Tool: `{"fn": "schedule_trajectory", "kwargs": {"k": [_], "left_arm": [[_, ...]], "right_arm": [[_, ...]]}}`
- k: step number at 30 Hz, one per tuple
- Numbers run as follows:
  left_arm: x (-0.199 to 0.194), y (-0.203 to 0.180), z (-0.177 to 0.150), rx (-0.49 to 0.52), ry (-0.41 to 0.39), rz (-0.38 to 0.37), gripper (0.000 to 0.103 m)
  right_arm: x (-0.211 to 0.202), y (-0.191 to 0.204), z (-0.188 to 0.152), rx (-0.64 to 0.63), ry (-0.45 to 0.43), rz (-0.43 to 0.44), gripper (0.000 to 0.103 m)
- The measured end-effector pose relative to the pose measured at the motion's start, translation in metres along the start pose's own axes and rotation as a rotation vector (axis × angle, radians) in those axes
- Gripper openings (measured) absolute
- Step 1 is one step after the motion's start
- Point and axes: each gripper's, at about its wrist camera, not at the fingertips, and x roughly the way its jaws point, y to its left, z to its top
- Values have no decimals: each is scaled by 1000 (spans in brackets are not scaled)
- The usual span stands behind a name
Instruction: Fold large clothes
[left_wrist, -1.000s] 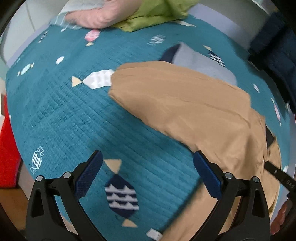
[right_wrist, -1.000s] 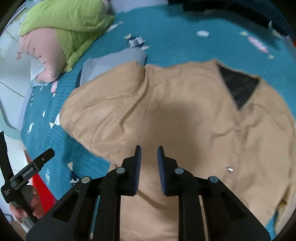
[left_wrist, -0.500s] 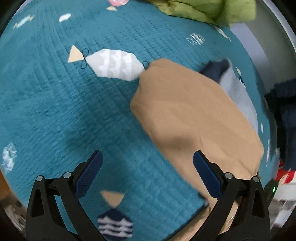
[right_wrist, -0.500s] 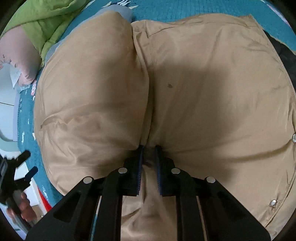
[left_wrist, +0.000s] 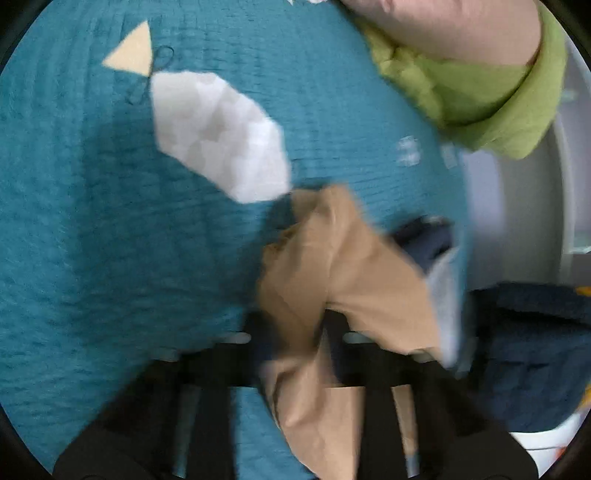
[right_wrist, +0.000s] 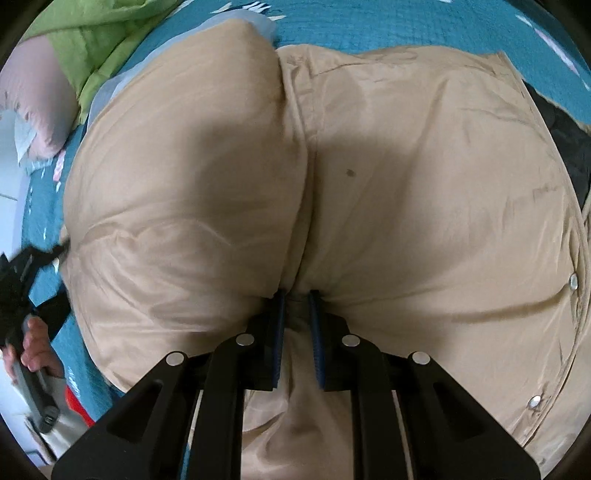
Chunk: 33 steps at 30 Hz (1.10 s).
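Observation:
A large tan jacket (right_wrist: 406, 192) with snap buttons lies spread on a teal quilted bedspread (left_wrist: 92, 240). My right gripper (right_wrist: 296, 295) is shut on a pinched fold of the jacket near its middle seam. In the blurred left wrist view my left gripper (left_wrist: 295, 328) is shut on the end of the tan sleeve (left_wrist: 332, 266), which bunches up between the fingers. The left gripper also shows at the left edge of the right wrist view (right_wrist: 26, 273), held by a hand.
A green and pink bundle of bedding (left_wrist: 480, 74) lies at the far edge of the bed. A grey-blue garment (left_wrist: 443, 291) and a dark blue one (left_wrist: 535, 350) lie beside the sleeve. The bedspread has fish patches (left_wrist: 218, 136).
My left gripper has moved forward onto the sleeve end and shut on it; it was open before. My right gripper has come down onto the jacket and stays shut on the fold.

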Motion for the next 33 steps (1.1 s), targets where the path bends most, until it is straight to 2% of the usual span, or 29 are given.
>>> {"fn": "schedule_trajectory", "kwargs": {"k": [3, 10, 14, 18, 20, 23, 27, 30, 33], "left_arm": [[-14, -9, -4, 44, -28, 21, 11], [-84, -76, -35, 296, -190, 67, 9], [-133, -124, -70, 466, -282, 41, 9], [-166, -179, -119, 627, -317, -48, 9], [-173, -205, -147, 709, -335, -63, 9], [-179, -239, -197, 830, -309, -145, 9], [-169, -279, -276, 988, -228, -231, 9], [-149, -297, -333, 1090, -155, -263, 9], [-110, -307, -392, 1194, -70, -256, 9]], "right_arm": [[-3, 0, -2, 3, -11, -3, 12], [-12, -4, -7, 34, -21, 12, 12], [-35, -20, -21, 42, -51, 48, 14], [-65, -47, -41, 88, -108, 79, 14], [-83, -63, -53, 111, -138, 100, 14], [-116, -98, -77, 158, -204, 128, 14], [-156, -146, -114, 276, -301, 123, 14], [-181, -174, -137, 362, -381, 97, 14], [-207, -214, -175, 420, -452, 65, 14]]}}
